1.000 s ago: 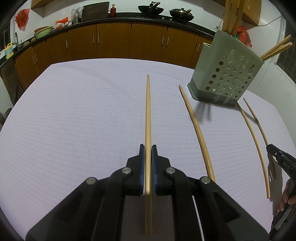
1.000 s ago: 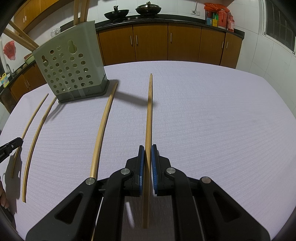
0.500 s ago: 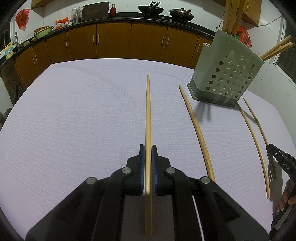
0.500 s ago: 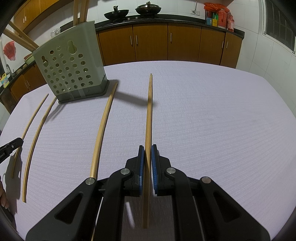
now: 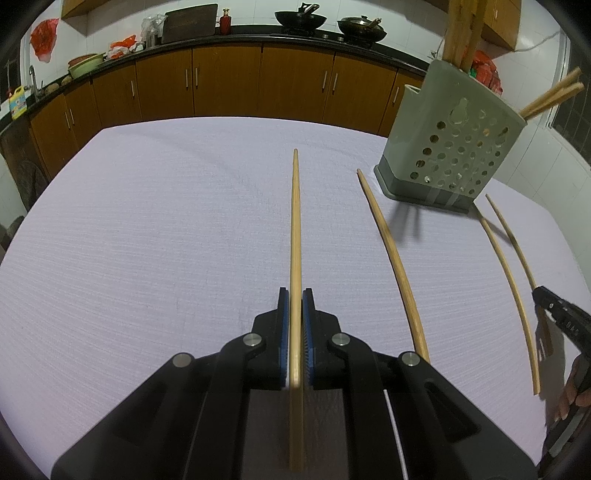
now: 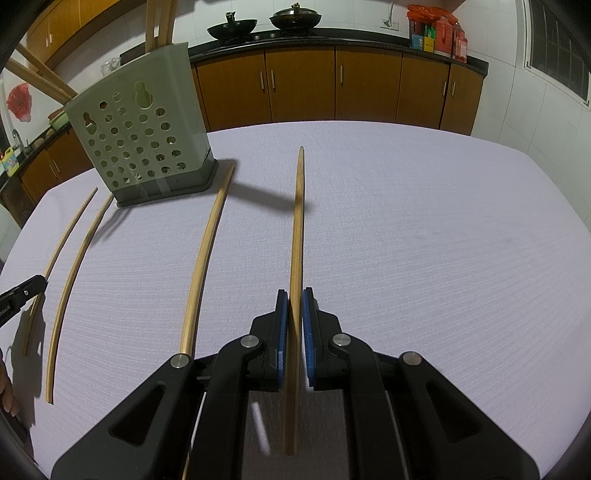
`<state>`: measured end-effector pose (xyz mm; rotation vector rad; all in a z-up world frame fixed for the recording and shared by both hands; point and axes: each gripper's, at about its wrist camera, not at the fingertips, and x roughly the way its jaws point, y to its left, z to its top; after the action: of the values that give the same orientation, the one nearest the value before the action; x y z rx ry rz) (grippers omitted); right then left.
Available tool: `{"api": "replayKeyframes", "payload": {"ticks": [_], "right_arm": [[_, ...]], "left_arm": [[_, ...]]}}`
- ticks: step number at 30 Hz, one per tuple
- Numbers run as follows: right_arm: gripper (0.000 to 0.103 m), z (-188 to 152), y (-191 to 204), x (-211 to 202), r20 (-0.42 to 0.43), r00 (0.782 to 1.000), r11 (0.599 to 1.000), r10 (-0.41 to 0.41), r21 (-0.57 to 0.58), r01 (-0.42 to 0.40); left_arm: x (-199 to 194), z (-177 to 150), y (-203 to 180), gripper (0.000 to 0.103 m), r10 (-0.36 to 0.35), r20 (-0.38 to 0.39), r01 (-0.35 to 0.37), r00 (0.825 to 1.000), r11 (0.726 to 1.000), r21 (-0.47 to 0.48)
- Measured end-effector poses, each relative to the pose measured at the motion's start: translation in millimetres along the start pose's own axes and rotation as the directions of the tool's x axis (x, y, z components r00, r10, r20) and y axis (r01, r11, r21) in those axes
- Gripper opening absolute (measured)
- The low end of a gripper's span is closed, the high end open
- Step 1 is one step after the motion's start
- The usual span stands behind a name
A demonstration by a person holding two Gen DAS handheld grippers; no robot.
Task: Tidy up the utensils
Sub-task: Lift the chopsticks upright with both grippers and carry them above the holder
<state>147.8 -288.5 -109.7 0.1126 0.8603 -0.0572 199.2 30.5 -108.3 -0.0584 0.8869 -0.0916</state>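
My left gripper (image 5: 295,295) is shut on a bamboo chopstick (image 5: 295,221) that runs straight ahead over the white tablecloth (image 5: 147,240). My right gripper (image 6: 293,295) is likewise shut on a chopstick (image 6: 297,221). Two loose chopsticks (image 5: 391,254) (image 5: 511,280) lie on the cloth between the grippers. A grey-green perforated holder (image 5: 454,147) (image 6: 144,140) stands upright behind them with several chopsticks in it. In each view the other gripper's tip (image 5: 539,293) (image 6: 38,283) shows at the edge.
Brown kitchen cabinets (image 5: 225,85) and a counter with two woks (image 6: 232,27) run behind the table. A person's fingers (image 5: 570,391) show at the right edge of the left wrist view. The table's far edge (image 6: 369,123) lies beyond the holder.
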Motion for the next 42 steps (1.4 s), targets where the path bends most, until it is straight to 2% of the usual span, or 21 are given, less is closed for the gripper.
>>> {"api": "replayKeyframes", "payload": {"ticks": [6, 12, 15, 18, 20, 27, 35, 39, 42], "right_arm": [[0.013, -7.9, -2.3, -6.8, -0.001, 1.000, 1.000, 0.011, 0.000, -0.011], [0.008, -6.1, -4.4, -8.7, 0.001, 1.000, 1.000, 0.005, -0.004, -0.005], [0.008, 0.1, -8.7, -26.8, 0.063, 0.998, 1.000, 0.013, -0.001, -0.013], [0.008, 13.5, -14.0, -49.8, 0.141, 0.990, 1.000, 0.011, 0.015, -0.013], [0.008, 22.5, -16.2, -64.2, 0.191, 0.982, 1.000, 0.011, 0.025, -0.016], [0.007, 45.4, -16.8, -101.4, 0.328, 0.945, 0.999, 0.015, 0.031, -0.027], [0.007, 69.0, -10.3, -124.1, 0.408, 0.912, 0.998, 0.041, 0.024, -0.055], [0.007, 86.7, -5.3, -152.1, 0.461, 0.880, 0.992, 0.113, 0.004, -0.130], [0.007, 102.5, 3.4, -177.1, 0.511, 0.839, 0.980, 0.184, -0.029, -0.197]], "left_arm": [[-11.4, -14.7, -5.1, 0.009, 0.016, -0.006, -0.015, 1.000, 0.999, 0.047], [-13.9, -14.0, -5.5, 0.008, 0.019, -0.006, -0.019, 1.000, 0.998, 0.063], [-27.2, -7.1, -2.7, 0.008, 0.013, 0.034, -0.015, 0.999, 0.998, 0.068], [-53.5, 9.1, -0.7, 0.008, 0.004, 0.114, -0.010, 0.993, 0.998, 0.058], [-68.1, 18.6, 0.3, 0.008, -0.004, 0.158, -0.004, 0.987, 0.999, 0.050], [-119.6, 49.9, -3.6, 0.008, -0.034, 0.320, 0.023, 0.947, 0.999, 0.040], [-150.1, 69.8, -10.4, 0.007, -0.071, 0.386, 0.043, 0.920, 0.996, 0.082], [-174.6, 79.9, -17.6, 0.007, -0.131, 0.412, 0.087, 0.902, 0.988, 0.125], [-190.8, 88.6, -28.6, 0.007, -0.177, 0.435, 0.119, 0.883, 0.980, 0.158]]}}
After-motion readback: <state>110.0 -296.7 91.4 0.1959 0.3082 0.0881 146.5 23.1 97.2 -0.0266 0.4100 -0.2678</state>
